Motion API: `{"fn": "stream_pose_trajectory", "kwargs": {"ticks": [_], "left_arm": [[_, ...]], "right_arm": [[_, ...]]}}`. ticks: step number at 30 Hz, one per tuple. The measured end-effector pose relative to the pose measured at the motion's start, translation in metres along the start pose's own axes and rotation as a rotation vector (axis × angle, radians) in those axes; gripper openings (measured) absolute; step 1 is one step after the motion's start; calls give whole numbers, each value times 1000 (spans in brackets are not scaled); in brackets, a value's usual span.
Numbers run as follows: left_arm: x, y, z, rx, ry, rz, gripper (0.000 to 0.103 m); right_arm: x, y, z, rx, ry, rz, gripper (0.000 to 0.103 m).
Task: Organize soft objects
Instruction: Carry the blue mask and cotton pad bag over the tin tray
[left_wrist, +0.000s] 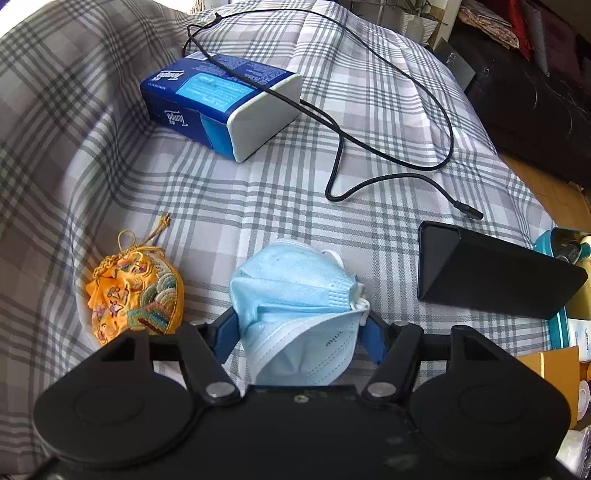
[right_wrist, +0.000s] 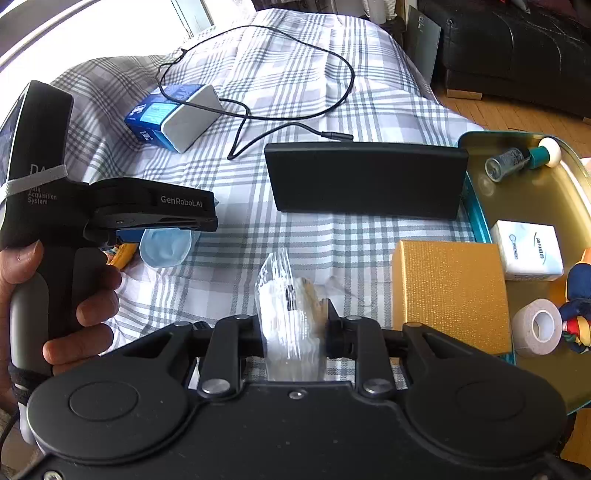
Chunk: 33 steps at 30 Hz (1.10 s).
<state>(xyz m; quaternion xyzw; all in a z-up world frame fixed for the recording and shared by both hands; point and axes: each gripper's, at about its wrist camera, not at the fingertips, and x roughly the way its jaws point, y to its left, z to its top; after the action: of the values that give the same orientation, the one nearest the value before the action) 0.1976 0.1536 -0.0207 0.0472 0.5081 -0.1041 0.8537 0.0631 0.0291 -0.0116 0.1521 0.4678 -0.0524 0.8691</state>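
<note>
My left gripper (left_wrist: 299, 325) is shut on a crumpled light-blue face mask (left_wrist: 295, 288) just above the plaid cloth (left_wrist: 258, 206); the mask also shows in the right wrist view (right_wrist: 166, 247) under the left gripper (right_wrist: 162, 236). An embroidered yellow pouch (left_wrist: 136, 291) lies to its left. My right gripper (right_wrist: 295, 328) is shut on a clear plastic packet (right_wrist: 288, 306) with something white inside, above the cloth. A blue tissue pack (left_wrist: 221, 99) lies further back.
A black cable (left_wrist: 369, 147) loops over the cloth. A black flat case (left_wrist: 491, 273) stands at right. In the right wrist view a teal tray (right_wrist: 535, 206) holds a bottle (right_wrist: 513, 160), white box (right_wrist: 528, 249), tape roll (right_wrist: 537, 326); a gold box (right_wrist: 450, 291) sits beside it.
</note>
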Motion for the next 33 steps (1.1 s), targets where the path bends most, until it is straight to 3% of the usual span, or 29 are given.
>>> {"fn": "stream_pose_trajectory", "kwargs": {"ticks": [7, 12, 19, 26, 33], "left_arm": [[-36, -23, 3, 65, -42, 3, 64], [-58, -56, 3, 137, -73, -22, 64], [-79, -123, 0, 260, -103, -80, 64], [-84, -198, 4, 367, -91, -135, 64], [-68, -268, 4, 462, -61, -167, 65]], "right_arm": [[-20, -11, 5, 47, -70, 32, 25], [-38, -33, 9, 134, -141, 5, 25], [-55, -99, 12, 404, -185, -129, 25], [-66, -169, 1, 665, -174, -377, 25], [-67, -199, -8, 781, -144, -368, 25]]}}
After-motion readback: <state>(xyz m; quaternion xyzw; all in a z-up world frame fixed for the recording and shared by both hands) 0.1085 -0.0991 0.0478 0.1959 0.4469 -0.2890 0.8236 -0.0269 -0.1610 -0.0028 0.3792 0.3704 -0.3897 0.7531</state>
